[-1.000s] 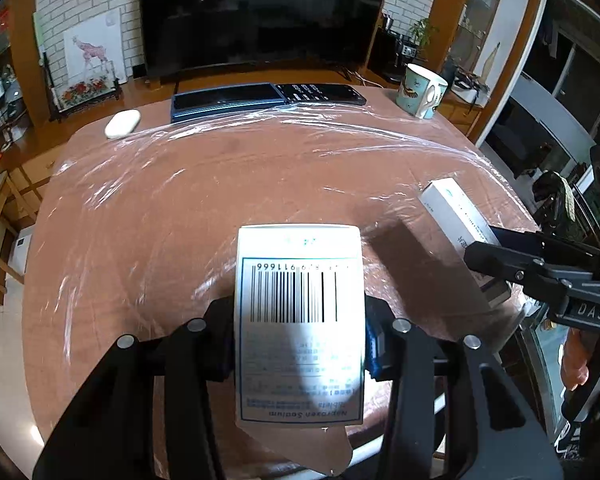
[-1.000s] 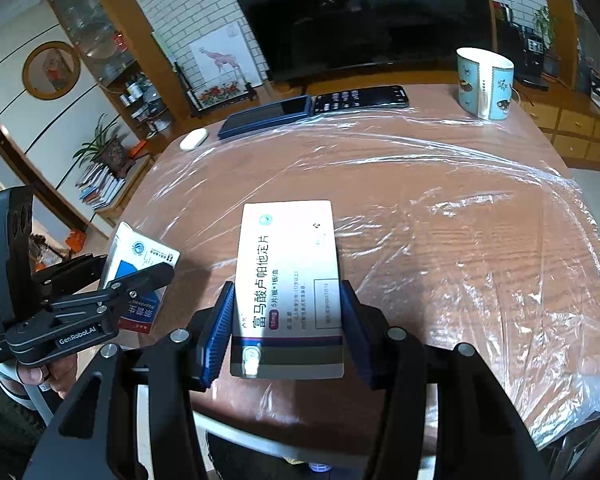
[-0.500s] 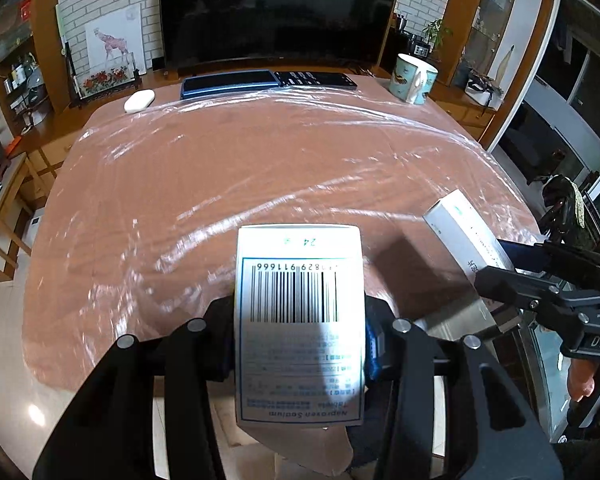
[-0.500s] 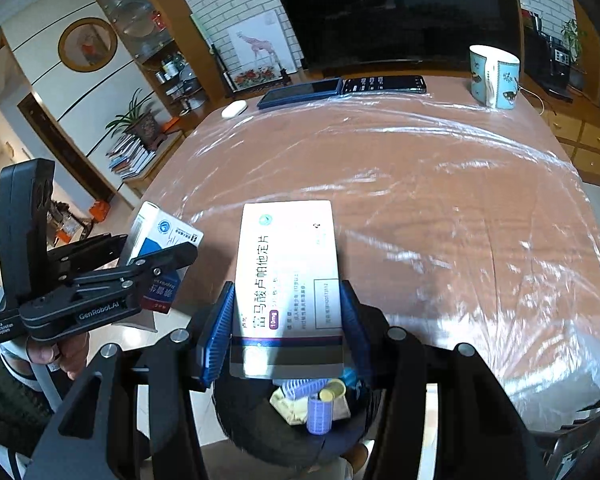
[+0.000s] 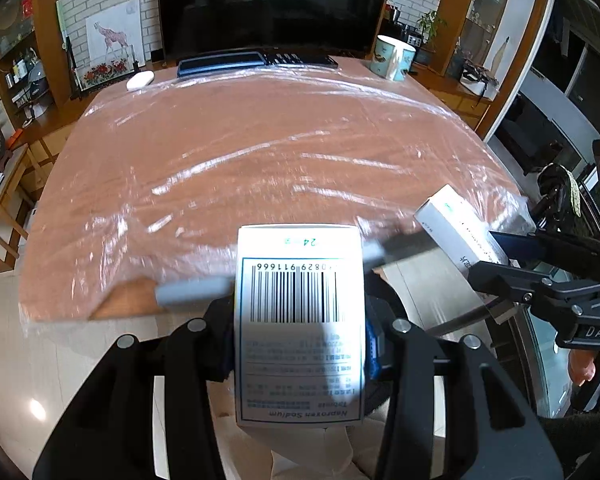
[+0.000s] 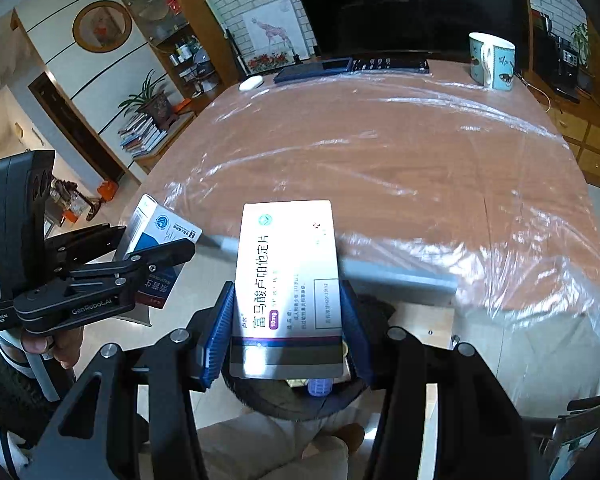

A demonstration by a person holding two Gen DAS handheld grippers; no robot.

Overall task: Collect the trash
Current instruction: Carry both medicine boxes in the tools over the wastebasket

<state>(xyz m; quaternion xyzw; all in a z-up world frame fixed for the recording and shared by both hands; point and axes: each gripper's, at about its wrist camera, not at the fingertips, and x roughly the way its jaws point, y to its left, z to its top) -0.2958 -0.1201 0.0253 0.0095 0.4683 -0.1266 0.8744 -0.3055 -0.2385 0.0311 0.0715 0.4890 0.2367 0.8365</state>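
Holding: each hand-held gripper carries one medicine box at the near edge of the table, above the floor.
Left gripper (image 5: 300, 344): its fingers are clamped on the sides of the barcode box, with nothing between pad and cardboard.
Barcode box (image 5: 300, 320): white carton, barcode face up, "Naproxen Sodium" printed upside down at its near end; from the right wrist view its other face shows blue, white and dark red (image 6: 160, 248).
Trash bin (image 6: 296, 396): dark round container on the floor below the right gripper, only partly seen past the box; a small pale blue cylinder lies inside it.
Right gripper (image 6: 288, 320): blue-padded fingers (image 6: 216, 332) are pressed against both long sides of the Chinese-label box, gripping it.
Chinese-label box (image 6: 288, 280): white carton with large Chinese characters, a purple "10mg" tag and a dark stripe at the near end; it sits directly over the bin. From the left wrist view it appears edge-on at the right (image 5: 460, 228).
Table (image 5: 260, 152): brown top covered in wrinkled clear plastic film, lying ahead of both boxes and touching neither.
Far edge, left to right: white oval object (image 5: 140, 80), dark blue tablet-like slab (image 5: 220, 62), black remote control (image 5: 300, 58), teal-patterned mug (image 5: 392, 58).
Background: large dark television (image 5: 272, 0) behind the table, a giraffe picture (image 5: 114, 34) to its left.
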